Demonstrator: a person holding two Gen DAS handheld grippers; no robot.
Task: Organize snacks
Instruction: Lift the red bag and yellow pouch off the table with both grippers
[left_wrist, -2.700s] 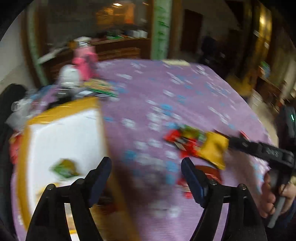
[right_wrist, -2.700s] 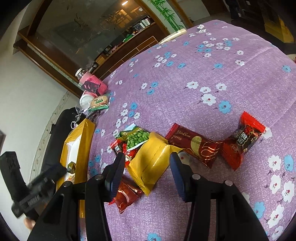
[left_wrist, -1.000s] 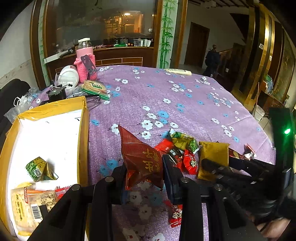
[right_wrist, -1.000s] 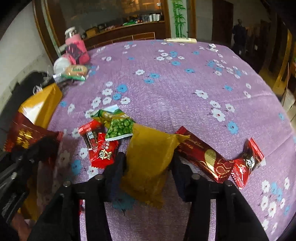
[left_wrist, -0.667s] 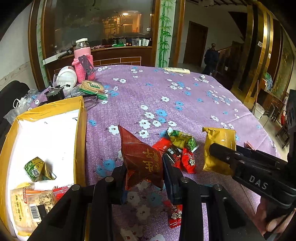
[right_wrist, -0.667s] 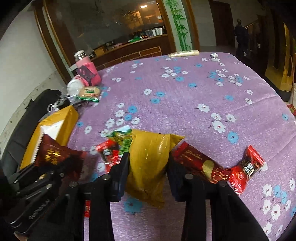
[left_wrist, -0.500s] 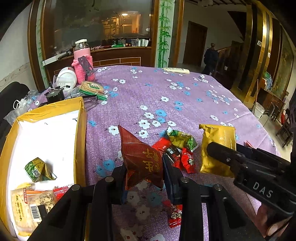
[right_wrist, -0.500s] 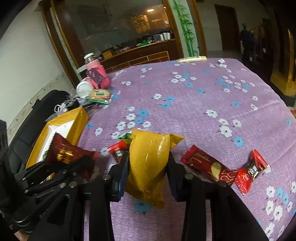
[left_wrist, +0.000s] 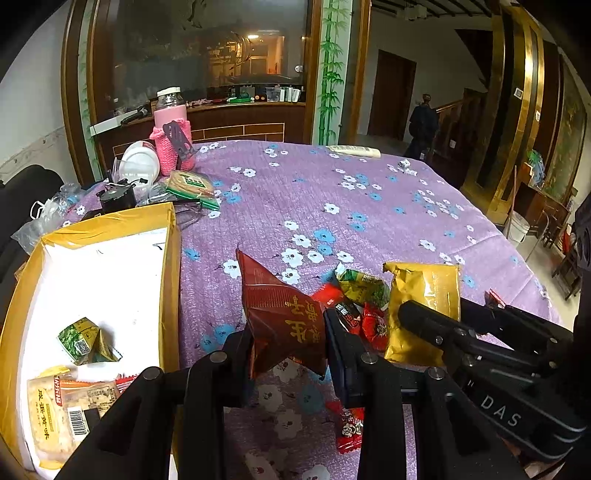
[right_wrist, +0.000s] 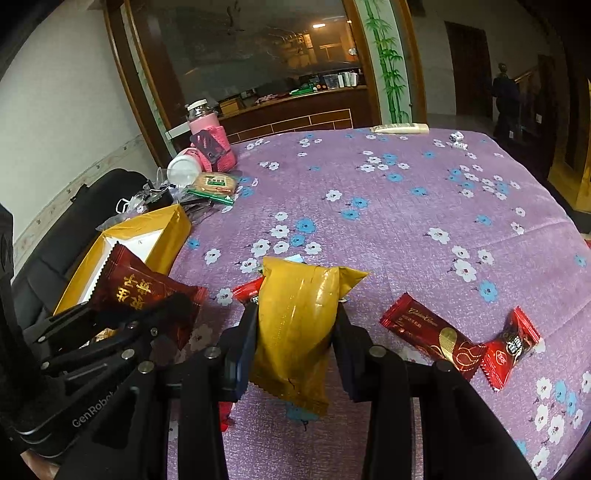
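A round worktop covered in a purple cloth with blue and white flowers fills both wrist views.

The left gripper holds a dark red snack packet with gold characters; its two black fingers press on the packet's lower sides, and the packet stands upright, lifted clear of the cloth. From the right wrist view the same packet shows at the left, just beside the near corner of the box.

The right gripper holds a yellow snack packet, its fingers closed narrowly against both sides. The packet points upward, its crimped bottom edge hanging free above the cloth. In the left wrist view this yellow packet appears at the right, above the right gripper's black frame.

An open yellow box with a white inside sits at the left edge of the worktop. Inside it lie a small green packet and a clear-wrapped biscuit pack near the front.

Loose snacks lie on the cloth between the two grippers: a green pea packet and small red packets, one more red packet lower down. To the right, a long red chocolate bar touches a small red candy packet.

At the far left of the worktop stand a jar in a pink knitted sleeve, a white lid and a round wrapped biscuit.
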